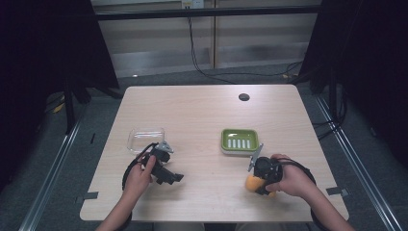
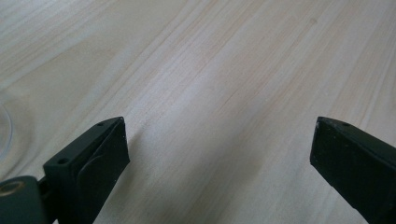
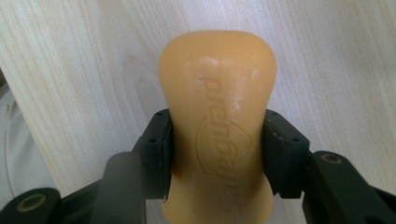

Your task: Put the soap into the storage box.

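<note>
An orange bar of soap (image 3: 217,93) with raised lettering sits between the pads of my right gripper (image 3: 215,149), which is shut on its narrow waist. In the high view that soap (image 1: 250,183) lies low over the wooden table (image 1: 207,115) near the front right, with the right gripper (image 1: 255,185) held in a hand. A green soap dish (image 1: 224,140) with a white ridged insert stands just behind it. My left gripper (image 1: 176,178) rests at the front left, and its jaws (image 2: 219,135) stand wide open over bare wood.
A clear shallow plastic dish (image 1: 146,138) sits behind the left hand; its curved edge (image 2: 3,135) shows at the far left of the left gripper view. A small black round cap (image 1: 244,96) lies near the table's far edge. Cables trail from both grippers.
</note>
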`<state>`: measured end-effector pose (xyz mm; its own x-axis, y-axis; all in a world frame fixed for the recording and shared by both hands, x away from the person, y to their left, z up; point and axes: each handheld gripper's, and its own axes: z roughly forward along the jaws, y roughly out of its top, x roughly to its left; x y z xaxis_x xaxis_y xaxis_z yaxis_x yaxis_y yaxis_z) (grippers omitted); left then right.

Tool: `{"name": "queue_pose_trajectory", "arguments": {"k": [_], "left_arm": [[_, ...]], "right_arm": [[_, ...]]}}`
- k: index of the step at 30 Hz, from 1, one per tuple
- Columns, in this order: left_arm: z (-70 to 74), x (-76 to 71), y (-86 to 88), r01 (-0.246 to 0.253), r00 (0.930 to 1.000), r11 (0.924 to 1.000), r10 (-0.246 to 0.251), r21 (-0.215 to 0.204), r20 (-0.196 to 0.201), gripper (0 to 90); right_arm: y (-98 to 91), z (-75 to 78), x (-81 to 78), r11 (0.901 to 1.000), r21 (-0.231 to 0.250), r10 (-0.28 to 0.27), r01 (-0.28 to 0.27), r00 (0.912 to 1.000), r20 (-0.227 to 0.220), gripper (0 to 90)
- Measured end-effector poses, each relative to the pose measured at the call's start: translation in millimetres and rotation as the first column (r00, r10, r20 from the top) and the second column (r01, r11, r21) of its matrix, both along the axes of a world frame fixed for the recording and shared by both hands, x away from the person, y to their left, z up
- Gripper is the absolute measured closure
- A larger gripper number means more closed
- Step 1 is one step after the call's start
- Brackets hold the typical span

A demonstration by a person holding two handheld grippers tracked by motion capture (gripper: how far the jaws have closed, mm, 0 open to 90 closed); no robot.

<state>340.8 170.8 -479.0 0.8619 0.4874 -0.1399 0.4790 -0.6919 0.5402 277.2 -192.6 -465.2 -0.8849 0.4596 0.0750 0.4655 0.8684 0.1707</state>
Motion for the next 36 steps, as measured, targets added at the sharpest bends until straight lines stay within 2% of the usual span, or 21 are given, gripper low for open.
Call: {"name": "queue_pose_trajectory", "arguments": {"k": [4, 6, 10, 18, 20, 23, 25, 26, 28, 29, 34, 36], "left_arm": [[0.0, 0.5, 0.3, 0.006, 1.0, 1.0, -0.006, 0.007, 0.001, 4.2], [0.1, 0.1, -0.2, 0.004, 1.0, 1.0, -0.004, 0.004, 0.002, 4.2], [0.1, 0.4, 0.2, 0.005, 1.0, 1.0, -0.005, 0.008, 0.001, 4.2], [0.0, 0.4, 0.1, 0.003, 1.0, 1.0, -0.003, 0.004, 0.001, 4.2], [-0.4, 0.5, 0.2, 0.005, 1.0, 1.0, -0.005, 0.001, 0.001, 4.2], [-0.4, 0.5, 0.4, 0.005, 1.0, 1.0, -0.005, 0.002, -0.001, 4.2], [-0.5, 0.5, 0.4, 0.005, 1.0, 1.0, -0.005, 0.003, 0.0, 4.2], [-0.5, 0.5, 0.4, 0.005, 1.0, 1.0, -0.005, 0.003, 0.0, 4.2], [-0.3, 0.9, 0.8, 0.01, 0.9999, 0.9999, -0.01, 0.004, 0.0, 4.2], [-0.3, 1.0, 0.9, 0.009, 1.0, 0.9999, -0.009, 0.005, -0.001, 4.2], [-0.5, 1.2, 0.9, 0.01, 1.0, 0.9999, -0.01, 0.003, -0.001, 4.2], [-0.5, 1.1, 0.8, 0.009, 1.0, 1.0, -0.009, 0.003, -0.001, 4.2]], "right_arm": [[-0.5, 5.4, 1.1, 0.9997, -0.008, -0.021, 0.021, 0.9997, -0.013, 50.0], [-1.1, 7.1, 2.9, 1.0, -0.007, -0.005, 0.005, 0.9999, -0.011, 50.1], [-0.2, 8.3, 4.0, 0.9998, -0.007, -0.019, 0.019, 0.9998, -0.011, 50.1], [1.9, 16.6, 9.7, 1.0, 0.007, -0.003, 0.003, 0.9999, -0.011, 50.1], [2.4, 17.8, 10.5, 0.9996, 0.018, -0.023, 0.023, 0.9997, -0.006, 50.1], [2.7, 19.1, 13.2, 0.9997, 0.02, -0.014, 0.014, 0.9999, 0.0, 50.1], [2.7, 19.5, 14.4, 0.9988, 0.032, -0.038, 0.038, 0.9992, -0.012, 50.1], [2.3, 19.8, 15.9, 0.999, 0.035, -0.026, 0.027, 0.9996, -0.014, 50.1], [2.7, 21.0, 16.5, 0.9985, 0.029, -0.046, 0.046, 0.9988, -0.016, 50.1], [2.3, 21.1, 18.3, 0.9991, 0.028, -0.033, 0.033, 0.9994, -0.01, 50.1], [1.6, 25.1, 21.9, 0.9986, 0.037, -0.038, 0.038, 0.9992, -0.008, 50.1], [2.3, 26.1, 21.7, 0.9975, 0.039, -0.059, 0.06, 0.9981, -0.016, 50.1]]}}
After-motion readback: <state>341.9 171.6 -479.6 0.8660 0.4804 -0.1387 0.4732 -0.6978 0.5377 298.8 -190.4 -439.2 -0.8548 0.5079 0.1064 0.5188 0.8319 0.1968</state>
